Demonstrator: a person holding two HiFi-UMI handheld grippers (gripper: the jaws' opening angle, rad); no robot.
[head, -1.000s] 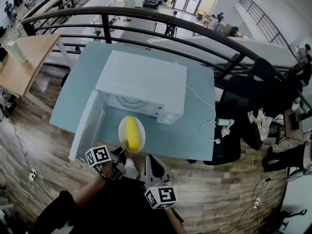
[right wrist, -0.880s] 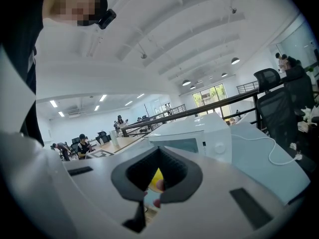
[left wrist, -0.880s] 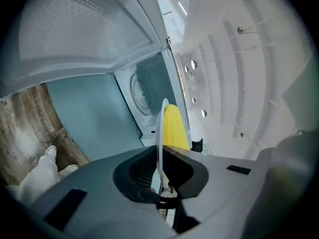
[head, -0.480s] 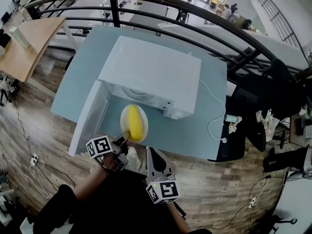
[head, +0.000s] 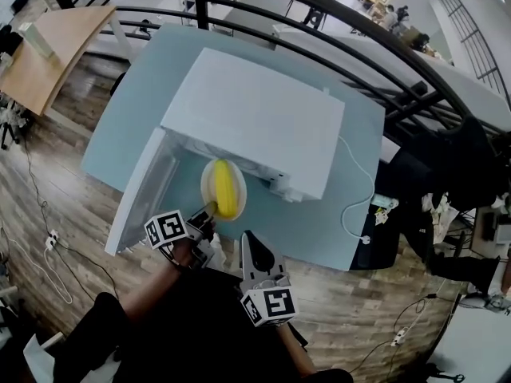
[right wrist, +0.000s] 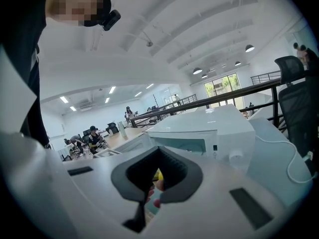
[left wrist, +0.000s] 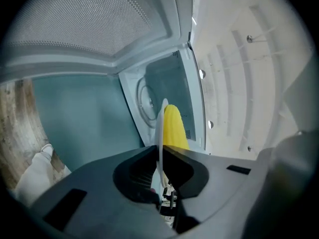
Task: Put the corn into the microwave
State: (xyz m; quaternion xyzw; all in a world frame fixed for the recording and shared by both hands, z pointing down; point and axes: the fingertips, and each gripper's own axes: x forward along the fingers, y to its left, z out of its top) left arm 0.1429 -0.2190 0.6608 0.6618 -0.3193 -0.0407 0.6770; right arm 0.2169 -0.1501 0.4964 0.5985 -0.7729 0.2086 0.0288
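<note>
Our left gripper (head: 207, 212) has its jaws clamped on the near rim of the white plate (head: 206, 180). The corn (head: 226, 188) lies on that plate, right at the open mouth of the microwave (head: 255, 118), toward the near edge of the teal surface (head: 319, 226). The door (head: 144, 191) stands swung out to the left. Our right gripper (head: 249, 250) hangs by the near edge, jaws together on nothing.

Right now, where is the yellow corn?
The yellow corn lies in the head view on the round white plate gripped at its rim by the left gripper, at the open front of the white microwave.
</note>
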